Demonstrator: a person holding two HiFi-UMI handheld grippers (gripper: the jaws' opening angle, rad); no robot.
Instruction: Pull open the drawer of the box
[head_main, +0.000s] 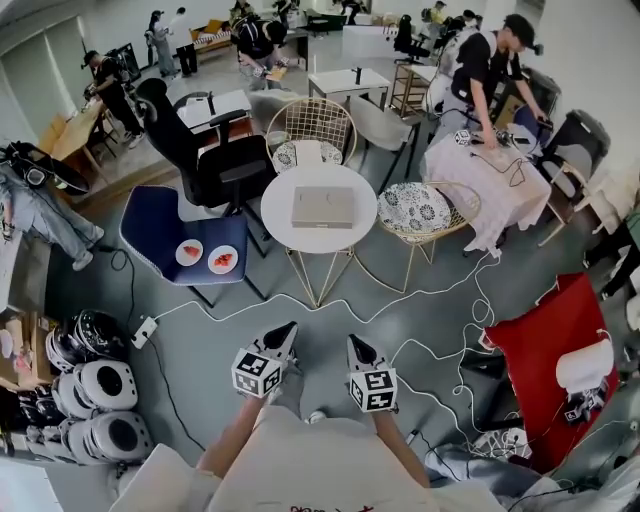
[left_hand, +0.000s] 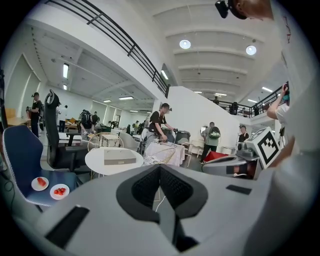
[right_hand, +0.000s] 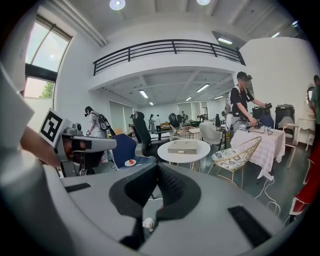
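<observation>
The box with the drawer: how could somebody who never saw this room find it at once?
Find the round white table in the middle of the floor, between a blue chair and a patterned cushion. The flat beige box lies alone on it.

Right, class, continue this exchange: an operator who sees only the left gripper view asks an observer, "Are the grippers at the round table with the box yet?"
Observer: No. In the head view the left gripper and right gripper sit close to the person; floor crossed by white cables separates them from the round table.
Operator: Is the right gripper open?
Observer: Its own view shows the jaws together, empty.
Operator: Any drawer out?
Observer: From above, the box lies mid-table with an even outline; nothing sticks out.
</observation>
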